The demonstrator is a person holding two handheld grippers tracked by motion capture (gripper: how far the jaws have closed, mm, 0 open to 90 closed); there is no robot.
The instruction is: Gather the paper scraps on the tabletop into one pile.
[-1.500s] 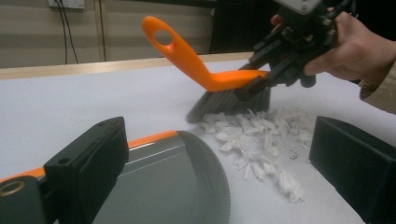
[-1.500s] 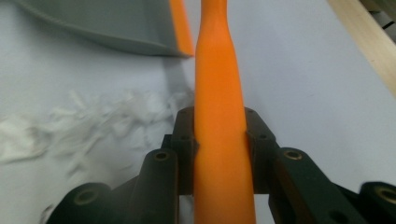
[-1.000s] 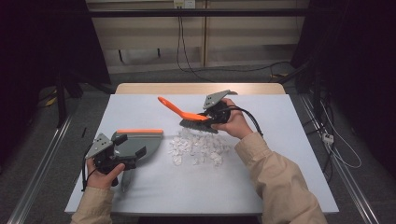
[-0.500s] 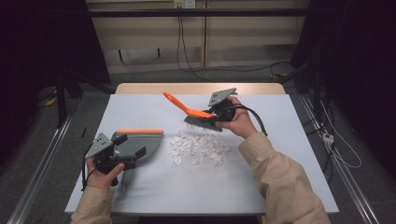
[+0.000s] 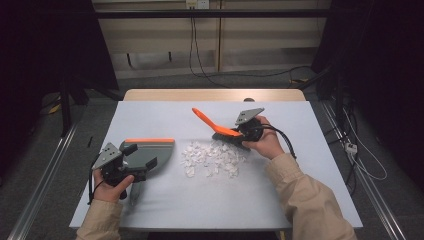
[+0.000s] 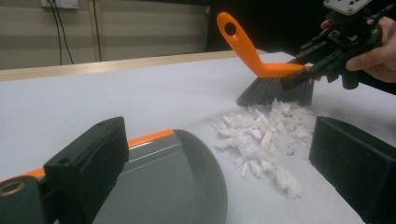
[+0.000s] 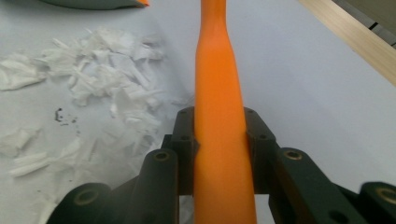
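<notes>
The right gripper [image 5: 239, 134] pinches the brush [image 5: 220, 129] at centre frame, bristles just behind the paper scraps [image 5: 212, 157], while the left gripper [image 5: 141, 159] clamps the dustpan [image 5: 150, 150] at lower left—mouth facing the pile—ready to catch it.

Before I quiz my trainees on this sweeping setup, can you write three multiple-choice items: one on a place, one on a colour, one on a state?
1. Where does the pile of white paper scraps lie?
A. Between dustpan and brush
B. Inside the dustpan
C. On the floor

2. What colour is the brush handle?
A. Blue
B. Orange
C. Green

3. What is the right hand-held gripper doing?
A. Hanging open over the table
B. Clamping the dustpan
C. Shut on the brush

Answers: 1 A, the high view shows the scraps on the table between the two tools. 2 B, the handle is orange in every view. 3 C, the right gripper view shows both jaws pressed against the handle.
</notes>
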